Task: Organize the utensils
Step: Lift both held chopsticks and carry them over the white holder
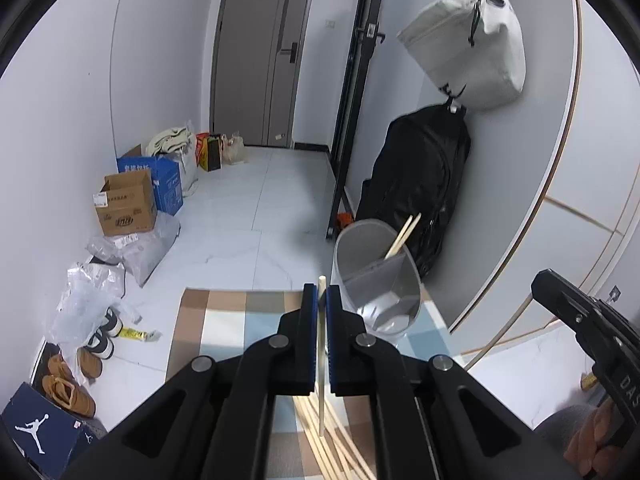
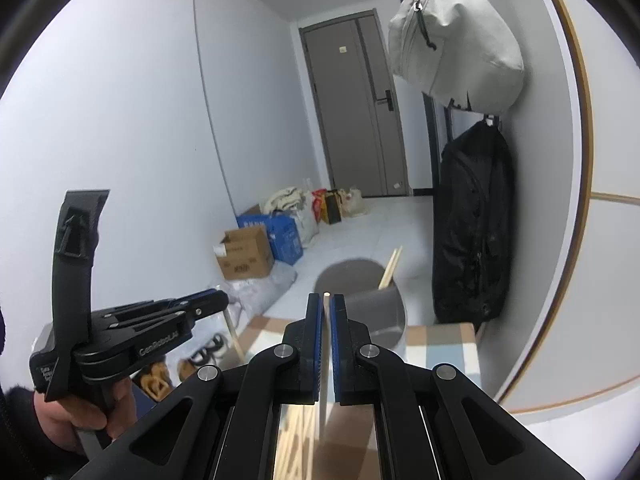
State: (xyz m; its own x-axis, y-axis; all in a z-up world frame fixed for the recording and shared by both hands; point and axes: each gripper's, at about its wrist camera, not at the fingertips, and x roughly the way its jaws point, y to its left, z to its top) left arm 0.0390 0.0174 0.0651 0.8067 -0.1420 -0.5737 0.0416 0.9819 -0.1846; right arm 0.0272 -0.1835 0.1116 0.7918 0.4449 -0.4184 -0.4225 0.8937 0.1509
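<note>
Room: hallway with pale floor tiles, a grey door (image 1: 260, 56) at the far end, and cardboard boxes (image 1: 126, 208) along the left wall.
Counter: checked cloth (image 1: 224, 320) in tan, blue and white covers it, under both grippers.
Holder: grey utensil holder (image 1: 376, 276) stands on the cloth, split by a divider; two chopsticks in the holder (image 1: 404, 236) lean out of its far compartment.
Left gripper (image 1: 322, 300): pinching a single upright chopstick (image 1: 321, 360), whose tip pokes above the pads, just left of the holder.
Right gripper (image 2: 327, 308): pressed together on another chopstick (image 2: 324, 360), held upright just in front of the holder.
Loose chopsticks (image 1: 340, 448): a heap lies on the counter below the left gripper.
Wall: a white bag (image 1: 472, 40) and a black coat (image 1: 424, 184) hang at right.
</note>
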